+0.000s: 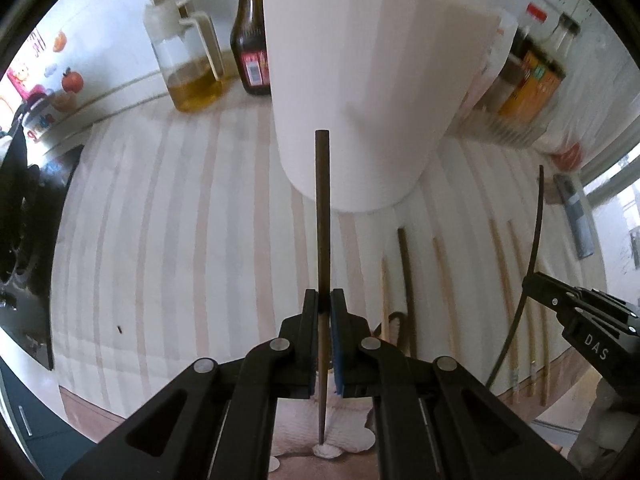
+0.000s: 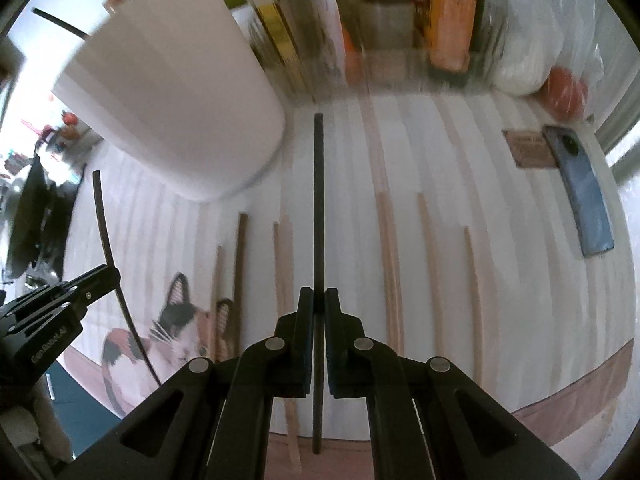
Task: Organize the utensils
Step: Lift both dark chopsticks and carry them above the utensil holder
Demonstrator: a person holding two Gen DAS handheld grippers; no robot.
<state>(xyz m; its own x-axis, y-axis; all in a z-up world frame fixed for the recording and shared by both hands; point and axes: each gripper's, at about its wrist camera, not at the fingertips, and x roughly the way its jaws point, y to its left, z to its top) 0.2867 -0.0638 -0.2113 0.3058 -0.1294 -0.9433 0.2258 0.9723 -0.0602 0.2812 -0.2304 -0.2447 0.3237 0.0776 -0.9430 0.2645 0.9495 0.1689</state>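
**Two sticks clamped, holder next**

L gripper [image 1: 324,308]: jaws clamped on brown chopstick [image 1: 322,216], thick end fwd, thin tip trailing back past pads. R gripper [image 2: 319,306]: jaws clamped on black chopstick [image 2: 318,208], held about mid-length. Both sticks clear of the striped cloth [image 1: 180,220], pointing steeply down toward it.

White holder [image 1: 360,80] upright at back of cloth, just ahead of both sticks; mouth out of view in L cam, partly seen in R cam. Loose sticks [image 2: 386,264] lying in rough parallel rows near front edge of cloth, right of centre; mostly pale wood, one dark. Cat print at front edge.

Step judged: carry to holder, drop in. To do well:
- raise tips above rim before moving in, else a knock on the wall
- one arm at a time; grippers near each other, sticks could cross
- line stick up vertical over mouth, then release
- grips thin, round; slip or twist likely if swung fast

Sticks: slim, tapered, rigid, matte.
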